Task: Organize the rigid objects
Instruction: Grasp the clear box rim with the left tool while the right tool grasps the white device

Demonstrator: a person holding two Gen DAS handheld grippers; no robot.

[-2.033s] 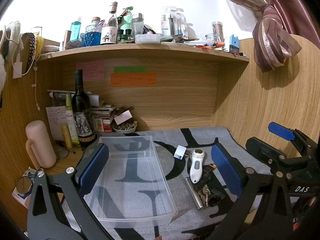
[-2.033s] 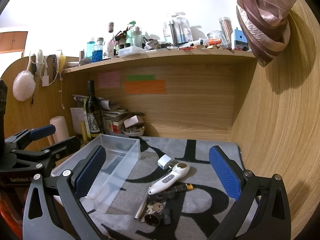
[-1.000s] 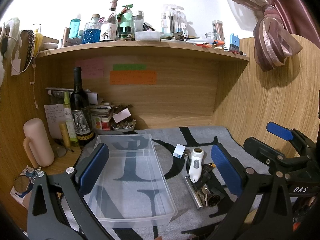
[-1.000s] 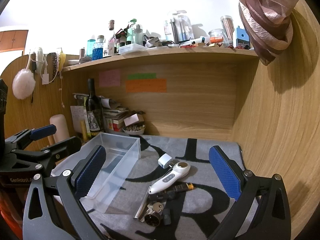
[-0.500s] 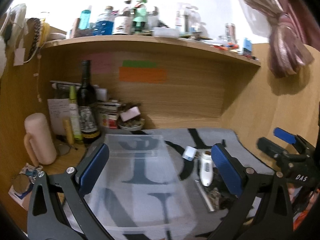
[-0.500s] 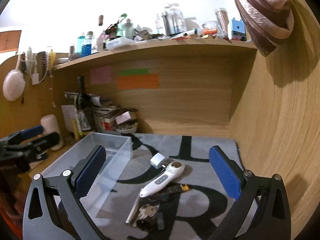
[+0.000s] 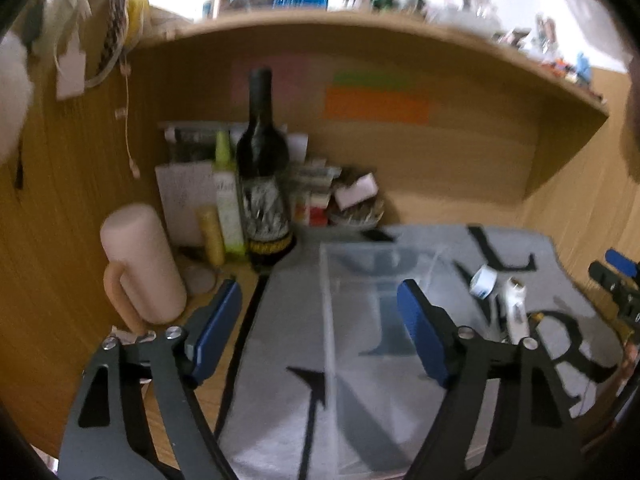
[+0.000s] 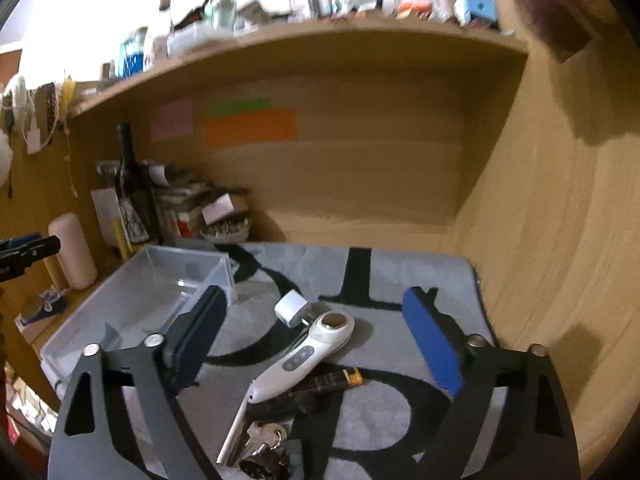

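A clear plastic bin lies empty on the grey mat; it also shows in the left wrist view. Right of it lie a white handheld device, a white charger plug, a dark tube with a yellow tip, a silver bar and keys. My right gripper is open and empty, above these items. My left gripper is open and empty, over the bin's left wall. The device and plug show at the right of the left wrist view.
A dark wine bottle, a green-capped bottle, a pink cylinder with a handle, stacked boxes and a small bowl crowd the back left corner. A wooden wall bounds the right. A cluttered shelf hangs overhead.
Both grippers moved forward and lower. The left view swung left, so the bin's left wall now sits between its fingers. The right gripper came closer over the pile of small items.
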